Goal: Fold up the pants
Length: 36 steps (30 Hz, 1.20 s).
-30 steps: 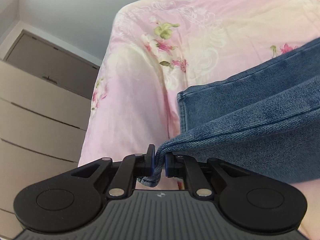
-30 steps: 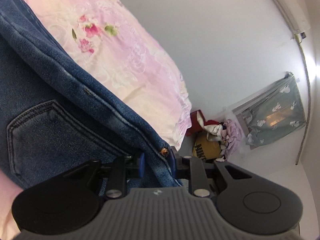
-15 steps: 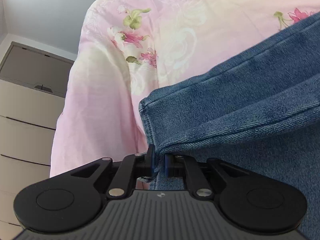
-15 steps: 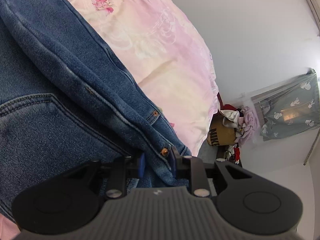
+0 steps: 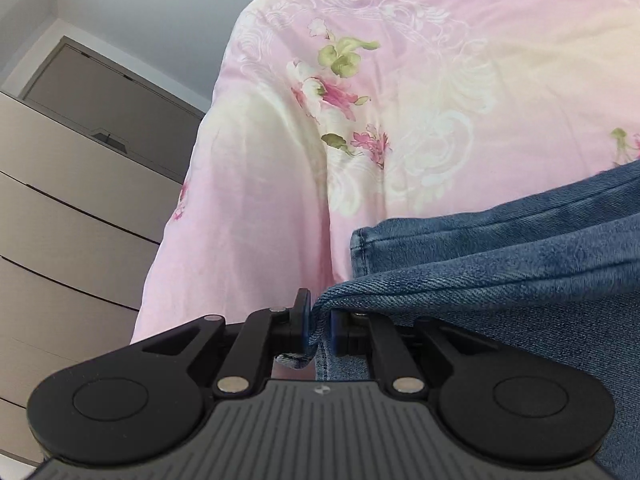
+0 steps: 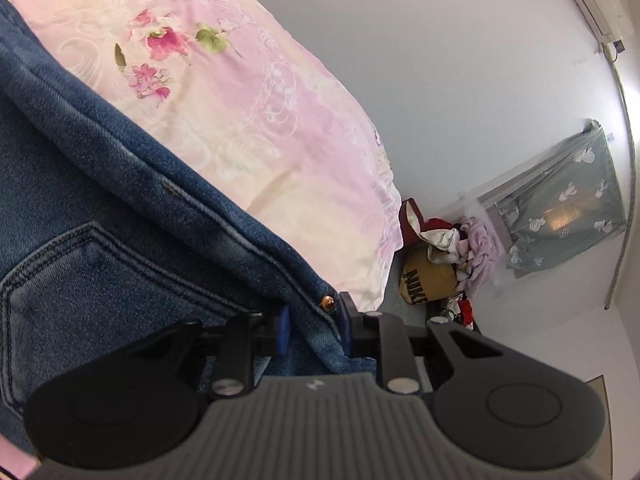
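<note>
Left wrist view, left to right: a drawer unit [image 5: 80, 208] stands beside the bed; the pink flowered bedcover [image 5: 400, 120] drapes over the bed's corner; the pants [image 5: 520, 280], blue denim, lie on the bedcover toward the right, with a hemmed leg end showing just right of the drawer-side drop of the cover.

Right wrist view, left to right: the pants' back pocket [image 6: 80, 280], then the waistband with a copper rivet [image 6: 328, 302], then the bedcover's far edge, then a heap of laundry [image 6: 452, 256] on the floor beyond the bed.

Risks, as a judgement. The left hold takes only a thin fold of hem, so a tug toward the right could draw the cloth out of the jaws. The right hold sits at a thick seam beside the rivet; the hard stud might let the pads skid. Uneven pulling between the two would likely skew the fold line, and dragging could ruck the bedcover.

Jaws. The left gripper [image 5: 318, 330] is closed almost fully, pinching the hem edge. The right gripper [image 6: 314, 330] stands narrowly parted, clamped across the bulky waistband corner.
</note>
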Motion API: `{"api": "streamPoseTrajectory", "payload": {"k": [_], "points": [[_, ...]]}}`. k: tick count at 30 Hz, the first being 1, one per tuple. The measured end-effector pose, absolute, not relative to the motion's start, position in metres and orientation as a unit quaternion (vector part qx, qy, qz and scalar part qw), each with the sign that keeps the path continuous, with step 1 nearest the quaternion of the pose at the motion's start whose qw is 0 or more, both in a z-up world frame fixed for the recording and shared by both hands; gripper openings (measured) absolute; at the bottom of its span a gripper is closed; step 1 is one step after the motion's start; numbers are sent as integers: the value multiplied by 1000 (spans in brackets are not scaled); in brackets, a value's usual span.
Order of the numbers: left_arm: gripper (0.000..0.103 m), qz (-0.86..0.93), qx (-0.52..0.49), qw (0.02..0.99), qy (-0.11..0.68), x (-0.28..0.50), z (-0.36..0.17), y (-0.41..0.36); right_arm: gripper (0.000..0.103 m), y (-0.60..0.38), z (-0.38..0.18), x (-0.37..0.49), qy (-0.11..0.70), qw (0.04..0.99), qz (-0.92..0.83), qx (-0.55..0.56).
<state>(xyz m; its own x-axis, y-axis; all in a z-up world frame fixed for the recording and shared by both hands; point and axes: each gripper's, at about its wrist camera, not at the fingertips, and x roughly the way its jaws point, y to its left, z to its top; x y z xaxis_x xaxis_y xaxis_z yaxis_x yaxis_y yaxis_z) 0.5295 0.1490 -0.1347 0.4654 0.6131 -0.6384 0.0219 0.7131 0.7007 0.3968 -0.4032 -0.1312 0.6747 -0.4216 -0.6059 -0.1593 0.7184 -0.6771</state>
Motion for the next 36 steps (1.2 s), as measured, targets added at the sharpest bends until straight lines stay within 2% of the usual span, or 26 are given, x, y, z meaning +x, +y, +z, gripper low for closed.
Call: {"api": "streamPoseTrajectory", "payload": {"k": [4, 8, 10, 13, 17, 19, 20, 21, 22, 29, 36], "points": [[10, 205, 312, 788, 489, 549, -154, 150, 19, -399, -157, 428, 413, 830, -82, -367], [12, 189, 356, 770, 495, 556, -185, 141, 19, -403, -190, 446, 474, 797, -57, -369], [17, 189, 350, 772, 496, 561, -192, 145, 20, -403, -191, 451, 479, 797, -55, -364], [18, 185, 323, 785, 495, 564, -194, 151, 20, -404, -191, 459, 491, 790, -47, -363], [20, 171, 314, 790, 497, 560, -187, 157, 27, -410, -179, 464, 494, 798, -57, -340], [33, 165, 298, 793, 504, 559, -178, 164, 44, -413, -170, 463, 489, 802, -72, -334], [49, 164, 285, 797, 506, 560, -170, 170, 63, -418, -163, 461, 484, 809, -82, -323], [69, 167, 274, 804, 501, 559, -162, 175, 73, -424, -157, 462, 485, 816, -88, -302], [73, 172, 262, 811, 493, 559, -152, 180, 73, -430, -150, 463, 488, 822, -94, -278], [73, 147, 201, 850, 464, 526, -101, 184, 74, -447, -117, 435, 486, 848, -112, -181], [71, 133, 121, 864, 470, 471, -88, 209, 74, -462, -118, 368, 501, 850, -127, -104]]}}
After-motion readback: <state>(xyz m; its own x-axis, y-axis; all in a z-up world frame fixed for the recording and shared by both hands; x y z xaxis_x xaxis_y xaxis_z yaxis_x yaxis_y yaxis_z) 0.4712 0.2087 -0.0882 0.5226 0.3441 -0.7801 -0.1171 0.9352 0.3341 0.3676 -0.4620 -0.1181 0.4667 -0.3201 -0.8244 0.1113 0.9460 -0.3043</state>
